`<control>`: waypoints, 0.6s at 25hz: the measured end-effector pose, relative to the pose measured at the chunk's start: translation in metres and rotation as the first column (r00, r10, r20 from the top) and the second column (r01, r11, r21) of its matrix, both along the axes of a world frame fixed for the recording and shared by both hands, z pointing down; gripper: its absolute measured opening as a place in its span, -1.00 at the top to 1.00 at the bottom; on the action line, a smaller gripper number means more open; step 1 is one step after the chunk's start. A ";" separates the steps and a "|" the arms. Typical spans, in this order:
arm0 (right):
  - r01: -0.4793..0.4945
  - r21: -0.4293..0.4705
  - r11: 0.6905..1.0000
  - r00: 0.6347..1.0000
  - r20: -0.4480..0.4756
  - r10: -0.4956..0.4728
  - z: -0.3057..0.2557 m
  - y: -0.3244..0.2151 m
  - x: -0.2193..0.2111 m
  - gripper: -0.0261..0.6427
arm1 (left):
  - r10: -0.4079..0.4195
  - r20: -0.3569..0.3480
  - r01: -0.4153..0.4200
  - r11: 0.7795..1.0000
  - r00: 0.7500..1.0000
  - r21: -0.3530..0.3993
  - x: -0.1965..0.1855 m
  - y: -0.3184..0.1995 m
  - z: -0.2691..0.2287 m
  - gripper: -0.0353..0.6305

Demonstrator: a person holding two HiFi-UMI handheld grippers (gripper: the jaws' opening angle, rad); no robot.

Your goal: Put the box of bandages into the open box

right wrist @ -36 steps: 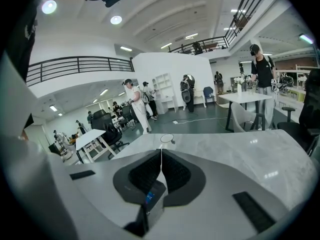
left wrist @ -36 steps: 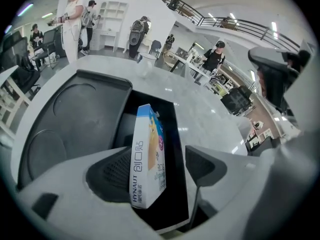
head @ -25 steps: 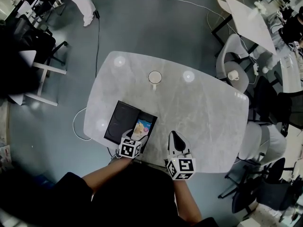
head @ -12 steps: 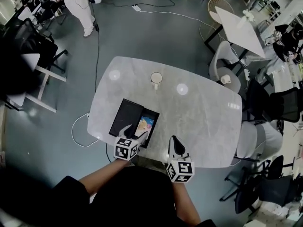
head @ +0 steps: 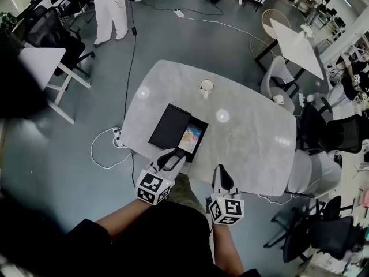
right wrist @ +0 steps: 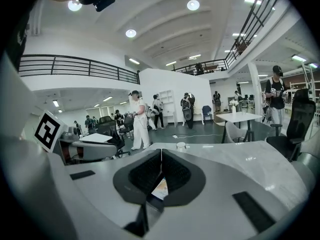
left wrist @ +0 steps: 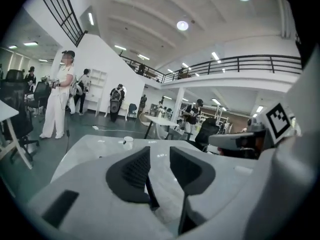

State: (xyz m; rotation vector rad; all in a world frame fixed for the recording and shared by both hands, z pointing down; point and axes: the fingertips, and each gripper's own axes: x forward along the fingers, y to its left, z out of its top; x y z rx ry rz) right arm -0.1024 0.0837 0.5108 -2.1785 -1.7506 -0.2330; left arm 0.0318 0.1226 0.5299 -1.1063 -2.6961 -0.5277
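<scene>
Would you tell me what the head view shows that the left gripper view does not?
Only the head view shows the black open box with the box of bandages lying in it. Only the left gripper view shows the jaws of the left gripper closing with nothing between them, and a balcony railing. Both show the white cup on the grey table.

Grey floor surrounds the marble surface; a white table and chairs stand nearby; ceiling lights shine overhead.
</scene>
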 end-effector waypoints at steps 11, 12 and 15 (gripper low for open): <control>-0.018 -0.076 0.997 0.997 0.073 0.024 -0.036 -0.063 0.044 0.89 | -0.062 0.053 0.069 0.987 0.997 -0.144 0.063 -0.060 -0.065 0.81; -0.023 -0.072 0.997 0.996 0.084 0.029 -0.036 -0.066 0.045 0.89 | -0.069 0.045 0.075 0.986 0.997 -0.149 0.067 -0.062 -0.065 0.81; -0.035 -0.069 0.997 0.993 0.108 0.042 -0.039 -0.073 0.049 0.89 | -0.076 0.040 0.081 0.985 0.996 -0.150 0.077 -0.067 -0.066 0.81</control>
